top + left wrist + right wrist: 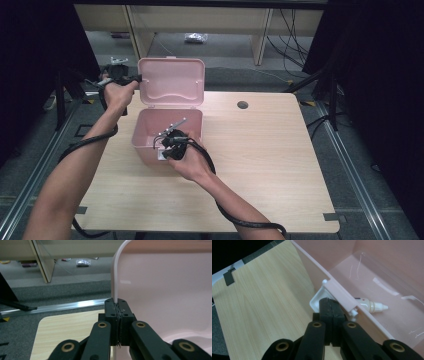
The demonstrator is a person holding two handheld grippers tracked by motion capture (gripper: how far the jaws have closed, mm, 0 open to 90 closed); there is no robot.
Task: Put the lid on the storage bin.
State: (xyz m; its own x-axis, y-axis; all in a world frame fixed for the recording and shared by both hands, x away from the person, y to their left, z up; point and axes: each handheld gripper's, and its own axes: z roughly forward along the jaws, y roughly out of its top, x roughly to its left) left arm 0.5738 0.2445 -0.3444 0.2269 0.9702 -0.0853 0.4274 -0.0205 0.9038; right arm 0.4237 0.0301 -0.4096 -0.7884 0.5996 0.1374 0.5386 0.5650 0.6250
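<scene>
A pink plastic box (145,135) stands on the wooden table with its lid (171,82) swung up and upright. In the left gripper view the lid (170,290) rises close ahead, and my left gripper (117,302) is shut on its pale side rim. From above, the left gripper (136,78) meets the lid's left edge. My right gripper (165,152) is at the box's front wall. Its jaws (331,301) are shut on the white latch (318,298) hanging there. A small white dropper bottle (372,306) lies on the box floor.
The table (260,165) has a round cable hole (242,105) behind the box on the right. Beyond the far edge are a grey floor, wooden shelf legs (260,45) and loose cables. Dark curtains flank both sides.
</scene>
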